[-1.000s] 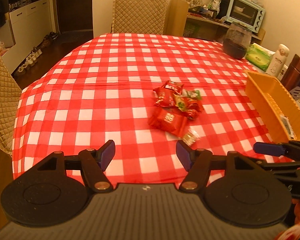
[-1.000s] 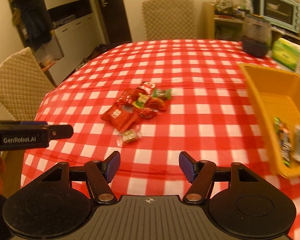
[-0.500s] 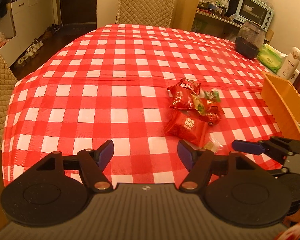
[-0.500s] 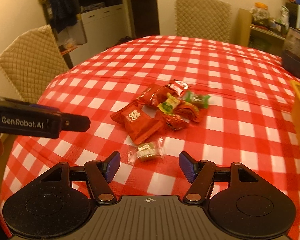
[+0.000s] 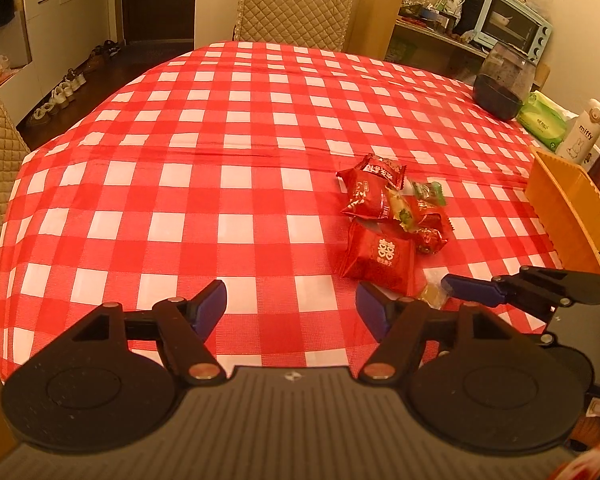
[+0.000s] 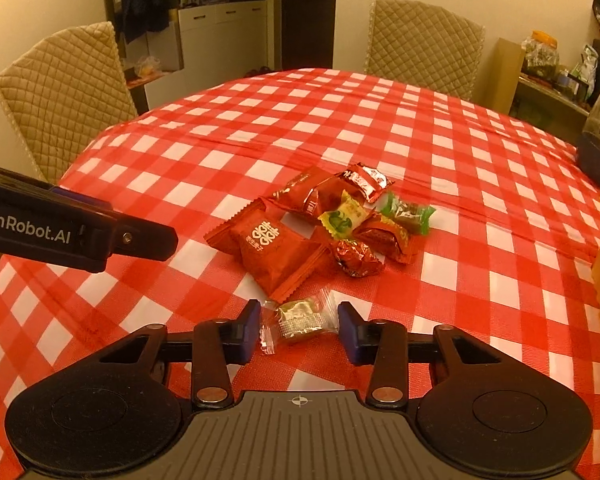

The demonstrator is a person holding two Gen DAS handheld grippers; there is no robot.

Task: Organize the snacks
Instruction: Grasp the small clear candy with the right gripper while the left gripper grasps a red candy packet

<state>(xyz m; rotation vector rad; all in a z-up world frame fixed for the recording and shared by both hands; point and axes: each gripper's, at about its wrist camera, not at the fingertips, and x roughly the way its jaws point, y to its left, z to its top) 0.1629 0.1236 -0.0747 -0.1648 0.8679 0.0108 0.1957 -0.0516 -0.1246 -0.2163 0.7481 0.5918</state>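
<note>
- Since the view of a second ago, in which its jaws stood wide above the cloth, the right gripper (image 6: 298, 326) has been brought down over the clear-wrapped candy (image 6: 300, 320), and its jaws are closing with the candy between them; the pads are not yet seen pressing on the wrapper.
- The candy is found at 6 o'clock of the snack pile (image 6: 324, 224), just beside the big red packet (image 6: 272, 252), on the checked tablecloth (image 6: 340, 128).
- The left gripper (image 5: 290, 306) is held about half open, with nothing between its jaws, at 9 o'clock of the right one and above bare cloth.
- The orange basket (image 5: 568, 208) is seen at 3 o'clock of the pile, well apart from it.
- A first pick is judged to be under way; the rest of the pile is still to be moved.
</note>
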